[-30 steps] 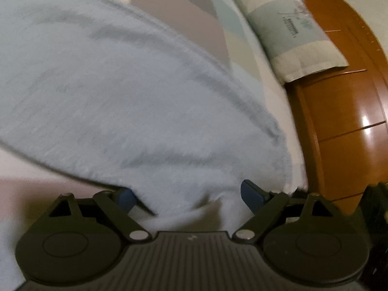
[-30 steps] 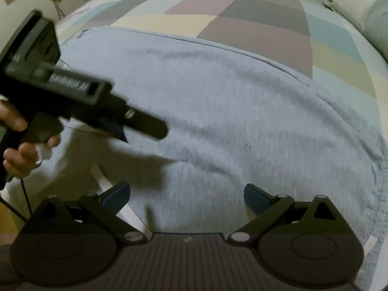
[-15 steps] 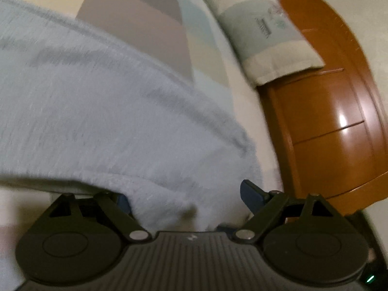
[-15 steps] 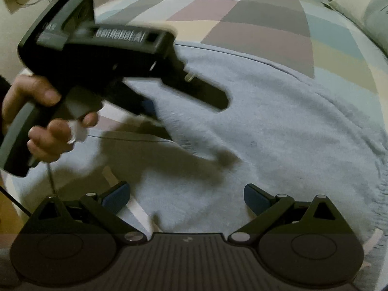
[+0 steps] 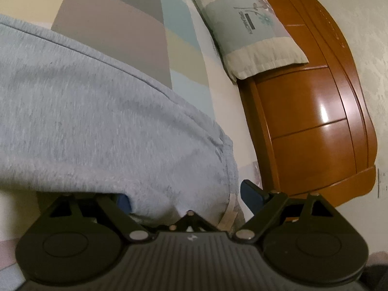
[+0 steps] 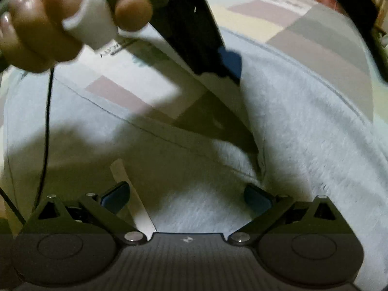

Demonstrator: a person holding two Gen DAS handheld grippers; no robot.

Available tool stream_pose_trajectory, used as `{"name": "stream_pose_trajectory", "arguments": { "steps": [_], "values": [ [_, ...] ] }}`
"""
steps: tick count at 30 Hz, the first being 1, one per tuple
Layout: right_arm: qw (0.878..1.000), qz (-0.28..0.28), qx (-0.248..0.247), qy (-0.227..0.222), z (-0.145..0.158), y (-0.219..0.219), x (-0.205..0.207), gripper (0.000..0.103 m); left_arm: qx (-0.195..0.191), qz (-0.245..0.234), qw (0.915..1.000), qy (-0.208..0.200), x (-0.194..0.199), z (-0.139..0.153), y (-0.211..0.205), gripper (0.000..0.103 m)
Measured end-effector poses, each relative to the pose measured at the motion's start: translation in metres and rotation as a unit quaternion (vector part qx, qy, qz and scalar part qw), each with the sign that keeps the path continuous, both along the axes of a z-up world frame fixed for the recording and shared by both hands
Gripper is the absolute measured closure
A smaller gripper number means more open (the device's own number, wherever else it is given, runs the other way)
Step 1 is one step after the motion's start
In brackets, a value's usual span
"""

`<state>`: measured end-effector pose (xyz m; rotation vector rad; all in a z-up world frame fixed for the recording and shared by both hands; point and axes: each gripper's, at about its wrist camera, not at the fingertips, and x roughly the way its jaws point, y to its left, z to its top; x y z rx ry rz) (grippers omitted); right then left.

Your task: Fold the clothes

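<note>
Grey garment (image 5: 101,126) is being spread on the patchwork bed (image 5: 116,24), its edge bunched between the wide-spread jaws of the left tool (image 5: 184,194); pads not pressing it. Right tool (image 6: 186,196) is being held released over the garment. A hand (image 6: 55,19) is being seen top left in the right wrist view.

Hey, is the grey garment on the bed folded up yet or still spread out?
Mostly spread out. The grey garment lies broad and flat across the patchwork bedspread; one edge is turned over near the middle, but no neat fold shows.

garment (image 5: 97,126) on bed (image 5: 114,31), pillow (image 5: 245,29) behind
</note>
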<state>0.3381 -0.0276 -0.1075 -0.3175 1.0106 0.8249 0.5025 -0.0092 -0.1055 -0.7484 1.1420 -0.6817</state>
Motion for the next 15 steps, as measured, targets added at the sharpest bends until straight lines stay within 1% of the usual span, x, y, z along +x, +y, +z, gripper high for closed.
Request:
{"name": "stream_pose_trajectory", "arguments": {
  "steps": [1, 3, 7, 9, 12, 15],
  "values": [
    [1.000, -0.012, 0.010, 0.015, 0.001, -0.004, 0.001, 0.001, 0.001, -0.003, 1.0000, 0.001, -0.002, -0.001, 0.002, 0.016],
    [0.999, -0.031, 0.012, 0.028, 0.002, -0.014, -0.001, 0.001, 0.006, -0.008, 0.9999, 0.013, -0.008, -0.006, 0.006, 0.016],
    [0.999, -0.044, -0.005, 0.027, 0.005, -0.036, -0.011, 0.001, 0.017, -0.024, 0.9986, 0.044, -0.026, -0.020, 0.012, 0.016],
    [0.998, -0.050, -0.012, 0.026, 0.008, -0.046, -0.014, 0.001, 0.041, -0.029, 0.9971, 0.058, -0.038, -0.029, 0.018, 0.016],
    [0.998, -0.057, -0.018, 0.012, 0.016, -0.055, -0.013, 0.001, 0.079, -0.030, 0.9938, 0.072, -0.053, -0.037, 0.031, 0.016],
    [0.998, -0.062, -0.008, -0.018, 0.029, -0.058, -0.007, 0.001, 0.083, -0.016, 0.9946, 0.061, -0.061, -0.026, 0.045, 0.016]
  ]
}}
